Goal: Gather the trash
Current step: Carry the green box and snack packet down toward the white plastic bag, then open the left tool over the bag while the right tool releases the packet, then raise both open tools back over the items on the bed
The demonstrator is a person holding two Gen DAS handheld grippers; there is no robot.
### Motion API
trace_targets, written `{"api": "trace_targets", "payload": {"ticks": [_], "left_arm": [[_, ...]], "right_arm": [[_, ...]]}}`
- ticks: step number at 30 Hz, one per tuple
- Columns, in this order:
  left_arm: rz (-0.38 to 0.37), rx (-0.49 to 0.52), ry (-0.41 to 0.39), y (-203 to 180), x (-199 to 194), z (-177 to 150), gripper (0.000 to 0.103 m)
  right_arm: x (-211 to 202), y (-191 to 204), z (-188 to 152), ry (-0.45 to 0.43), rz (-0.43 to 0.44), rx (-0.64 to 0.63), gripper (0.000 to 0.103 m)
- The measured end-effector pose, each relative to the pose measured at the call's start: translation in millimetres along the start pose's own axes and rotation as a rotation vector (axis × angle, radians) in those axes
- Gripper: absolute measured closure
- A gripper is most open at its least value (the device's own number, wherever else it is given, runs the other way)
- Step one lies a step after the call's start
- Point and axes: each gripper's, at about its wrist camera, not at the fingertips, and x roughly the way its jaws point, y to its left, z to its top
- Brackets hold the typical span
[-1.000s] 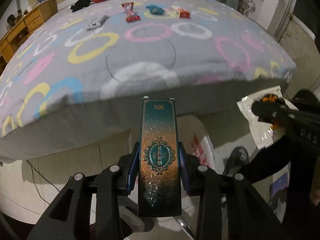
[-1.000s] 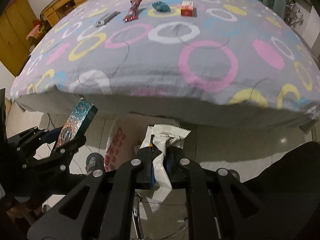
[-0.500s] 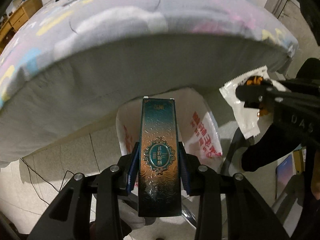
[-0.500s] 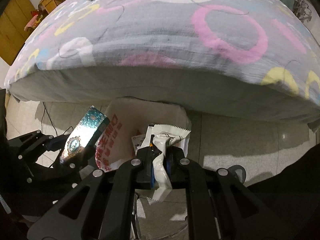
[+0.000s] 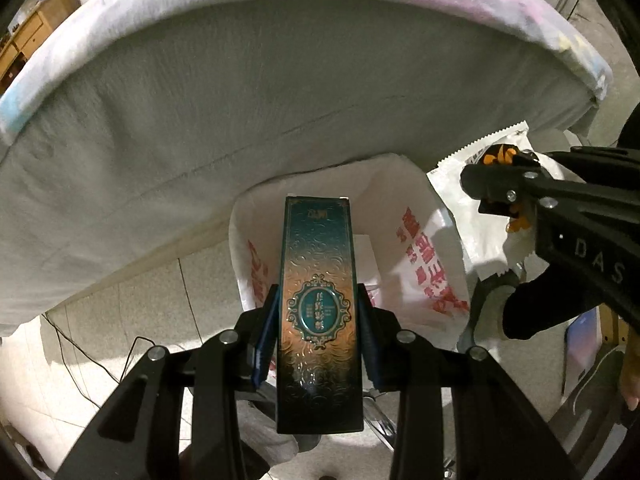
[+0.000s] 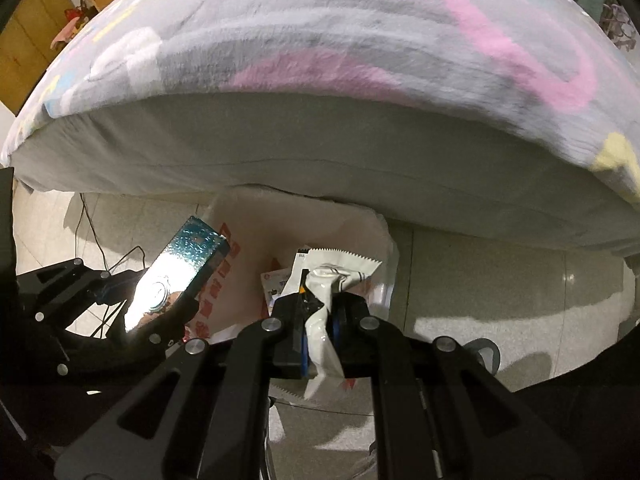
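Note:
My left gripper is shut on a long teal and copper box and holds it over the mouth of a white plastic bag with red print on the floor by the bed. The box also shows in the right wrist view. My right gripper is shut on a crumpled white snack wrapper above the same bag. In the left wrist view the right gripper and its wrapper hang at the bag's right side. Some packets lie inside the bag.
The bed's grey side and patterned blanket rise right behind the bag. A black cable runs over the tiled floor at the left. Wooden furniture stands far left.
Both grippers have dropped from bed-top height and moved in over the bag. The bed top with its trash items has slid out of view. Both still hold their items.

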Motion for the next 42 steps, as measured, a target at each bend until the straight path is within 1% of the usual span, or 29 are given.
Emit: {"api": "trace_targets", "payload": {"ticks": [10, 12, 13, 14, 15, 16, 17, 18, 20, 26, 34, 42], "left_arm": [[0.009, 0.012, 0.027, -2, 11, 2, 0.067], [0.01, 0.008, 0.025, -2, 12, 3, 0.065], [0.016, 0.005, 0.028, -1, 13, 3, 0.062], [0.023, 0.004, 0.031, 0, 15, 2, 0.047], [0.031, 0.004, 0.031, 1, 15, 2, 0.031], [0.034, 0.004, 0.025, 1, 15, 0, 0.028], [0.039, 0.005, 0.02, 2, 14, 0, 0.027], [0.043, 0.004, 0.021, 2, 13, 0, 0.024], [0.034, -0.001, 0.02, 3, 11, -1, 0.022], [0.047, 0.016, 0.013, 1, 9, -4, 0.022], [0.057, 0.003, 0.002, 4, 5, -3, 0.021], [0.071, 0.008, -0.007, 1, -3, -3, 0.021]], "right_arm": [[10, 1, 2, 0.021, -0.001, -0.007, 0.095], [11, 1, 2, 0.025, 0.001, -0.008, 0.094], [12, 2, 3, 0.028, -0.002, -0.012, 0.094], [13, 1, 3, 0.03, -0.003, -0.011, 0.09], [14, 0, 4, 0.032, -0.003, -0.005, 0.072], [14, 0, 5, 0.028, -0.004, 0.004, 0.056], [14, 0, 5, 0.018, -0.008, 0.012, 0.033], [13, -1, 5, 0.005, -0.015, 0.021, 0.031], [11, -2, 5, 0.006, -0.007, 0.032, 0.031], [8, -3, 3, 0.008, -0.014, 0.04, 0.031], [9, -1, 4, 0.012, -0.015, 0.044, 0.031], [9, -4, 1, 0.031, 0.019, 0.073, 0.03]]}}
